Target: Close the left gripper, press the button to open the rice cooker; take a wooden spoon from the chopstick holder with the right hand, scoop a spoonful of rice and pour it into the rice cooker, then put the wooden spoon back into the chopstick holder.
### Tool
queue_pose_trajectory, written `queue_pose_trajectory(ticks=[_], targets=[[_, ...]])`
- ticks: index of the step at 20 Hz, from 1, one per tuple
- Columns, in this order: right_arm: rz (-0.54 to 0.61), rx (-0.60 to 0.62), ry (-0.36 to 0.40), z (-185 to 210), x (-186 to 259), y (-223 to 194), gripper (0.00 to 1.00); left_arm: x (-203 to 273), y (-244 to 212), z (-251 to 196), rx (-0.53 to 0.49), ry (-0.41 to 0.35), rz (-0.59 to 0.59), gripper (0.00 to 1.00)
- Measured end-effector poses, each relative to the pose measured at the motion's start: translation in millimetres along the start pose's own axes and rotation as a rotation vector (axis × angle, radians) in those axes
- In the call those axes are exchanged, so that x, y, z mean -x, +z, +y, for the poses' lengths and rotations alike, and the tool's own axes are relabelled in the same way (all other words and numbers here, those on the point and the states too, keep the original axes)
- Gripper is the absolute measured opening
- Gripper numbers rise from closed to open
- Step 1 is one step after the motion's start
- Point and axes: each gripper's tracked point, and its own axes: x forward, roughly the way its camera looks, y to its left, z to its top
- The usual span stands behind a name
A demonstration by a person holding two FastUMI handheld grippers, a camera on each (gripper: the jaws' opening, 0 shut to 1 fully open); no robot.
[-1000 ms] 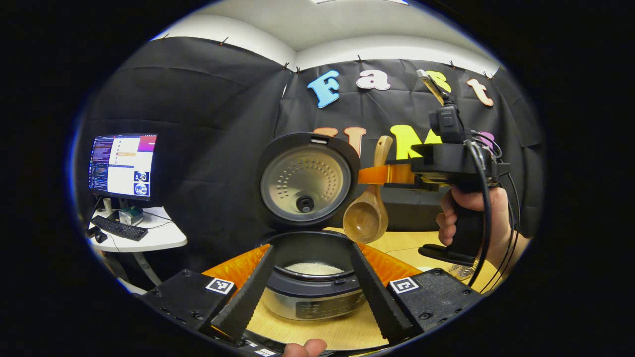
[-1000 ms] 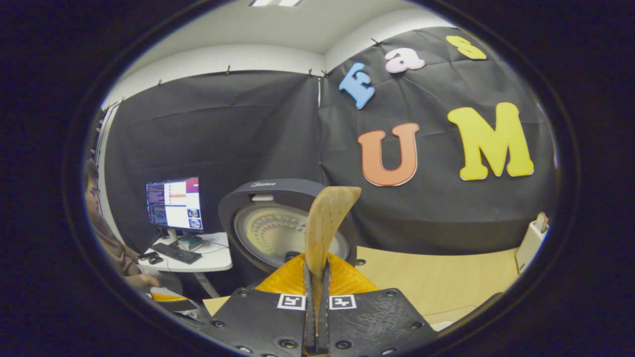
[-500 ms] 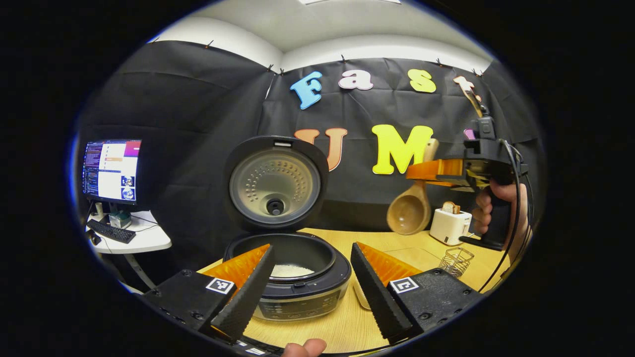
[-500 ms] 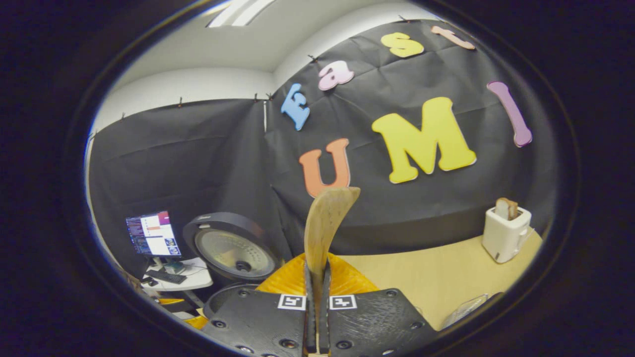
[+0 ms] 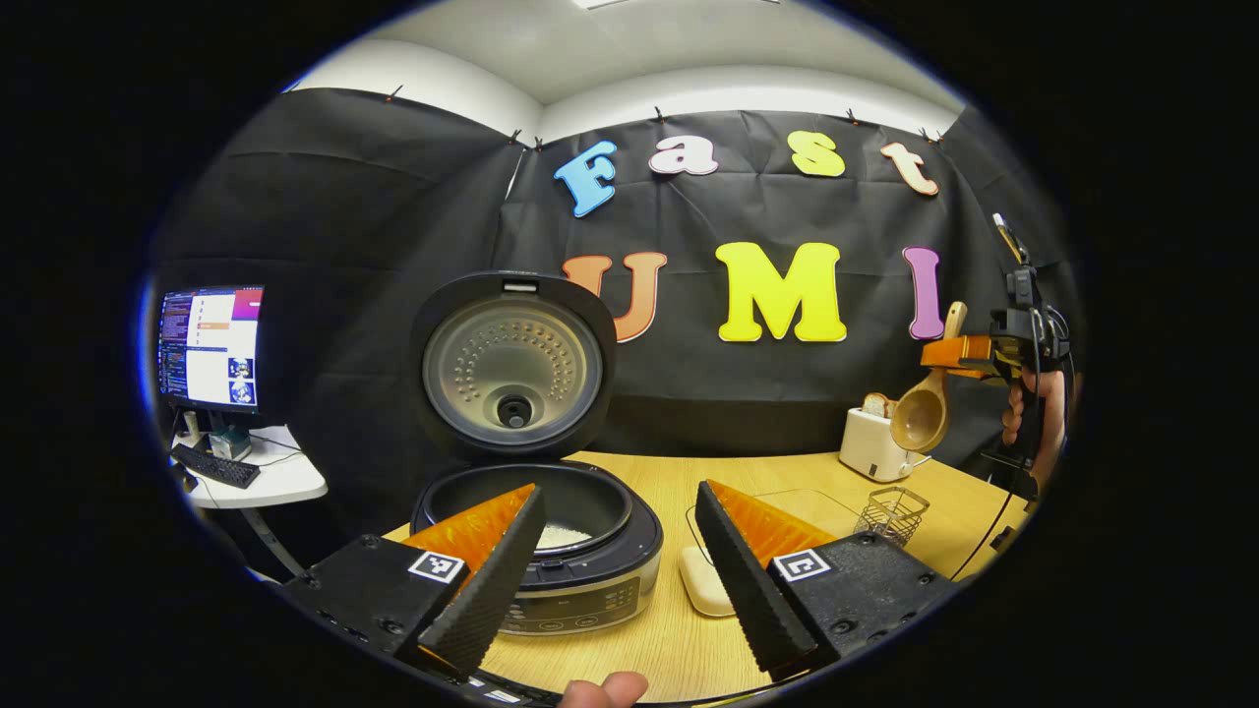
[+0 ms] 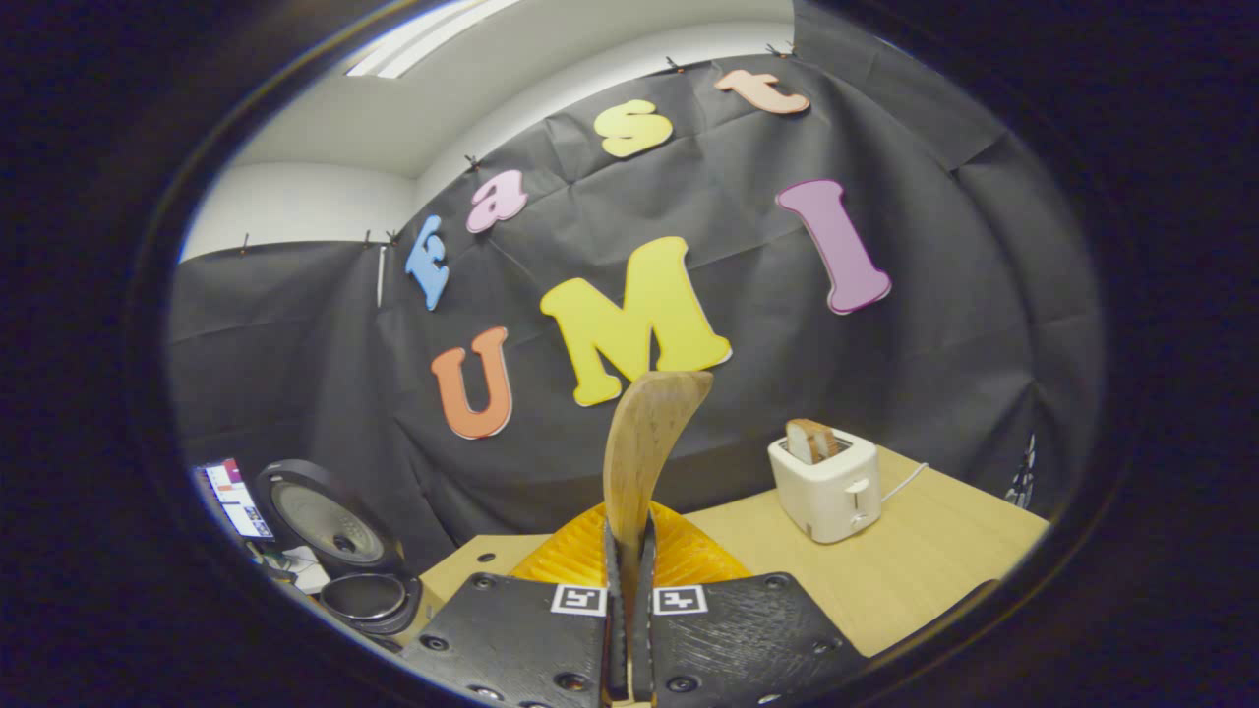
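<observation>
1. Left gripper view: my left gripper point(image 5: 618, 560) has its fingers wide apart, empty, low centre. The rice cooker point(image 5: 536, 536) sits behind them, lid up. At far right, the right gripper point(image 5: 959, 352) carries the wooden spoon point(image 5: 923, 413) above the chopstick holder point(image 5: 890, 514).
2. Right gripper view: fingers clamped together on the spoon handle, bottom centre; a toaster point(image 6: 826, 482) sits right of centre.
</observation>
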Motion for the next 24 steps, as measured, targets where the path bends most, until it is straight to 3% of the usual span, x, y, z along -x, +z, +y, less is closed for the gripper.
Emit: queue_pose_trajectory(ticks=[7, 16, 24], targets=[[0.063, -0.013, -0.104, -56.8, -14.1, -47.6, 0.02, 1.6, 3.3, -9.0, -0.018, -0.018, -0.008, 0.98], [0.082, 0.077, -0.151, -70.8, -28.3, -97.6, 0.03, 5.3, 7.6, 1.9, -0.002, -0.004, -0.017, 0.98], [0.112, 0.070, -0.150, -73.1, -28.8, -130.6, 0.03, 6.0, 7.2, 2.1, 0.000, -0.007, -0.009, 0.98]])
